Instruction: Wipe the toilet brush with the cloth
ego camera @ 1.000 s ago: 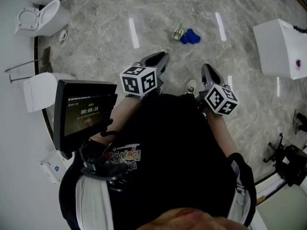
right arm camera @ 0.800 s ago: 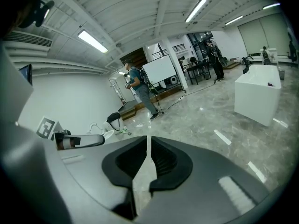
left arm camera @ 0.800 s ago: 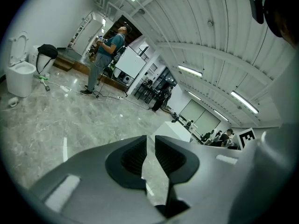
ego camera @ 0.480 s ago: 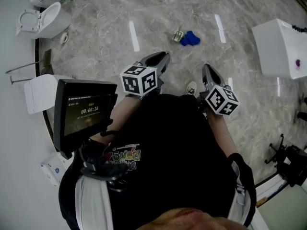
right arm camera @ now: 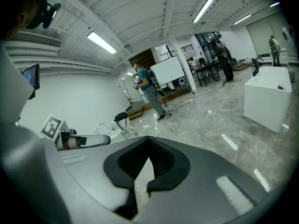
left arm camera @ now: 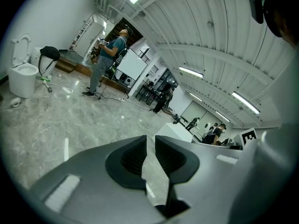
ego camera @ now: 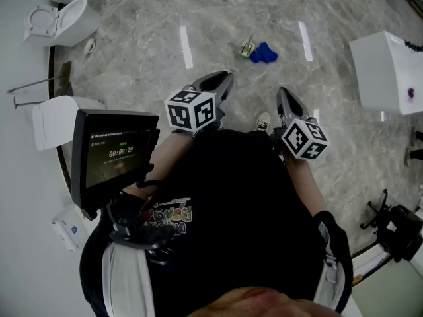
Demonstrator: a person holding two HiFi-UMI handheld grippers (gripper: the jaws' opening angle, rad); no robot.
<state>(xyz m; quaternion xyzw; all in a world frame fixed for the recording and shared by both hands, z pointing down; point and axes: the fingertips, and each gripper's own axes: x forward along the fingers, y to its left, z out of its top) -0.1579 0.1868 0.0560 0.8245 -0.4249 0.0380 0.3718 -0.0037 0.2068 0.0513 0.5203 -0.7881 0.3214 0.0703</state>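
Note:
A blue cloth (ego camera: 264,53) lies crumpled on the marble floor ahead of me, with a small pale object (ego camera: 246,48) touching its left side; it is too small to identify. No toilet brush is clearly visible. Both grippers are held at waist height, well short of the cloth. The left gripper (ego camera: 225,78) (left arm camera: 150,138) has a narrow gap between its jaws and nothing in it. The right gripper (ego camera: 283,92) (right arm camera: 149,139) has its tips together and holds nothing.
A white toilet (ego camera: 63,20) (left arm camera: 21,76) stands at the far left with a small round item (ego camera: 89,45) beside it. A white box (ego camera: 386,68) (right arm camera: 268,101) stands at the right. A monitor (ego camera: 112,154) hangs by my left side. People (left arm camera: 105,62) (right arm camera: 147,90) stand far off.
The head view has drifted slightly. Both grippers stay in place, and the cloth has not moved.

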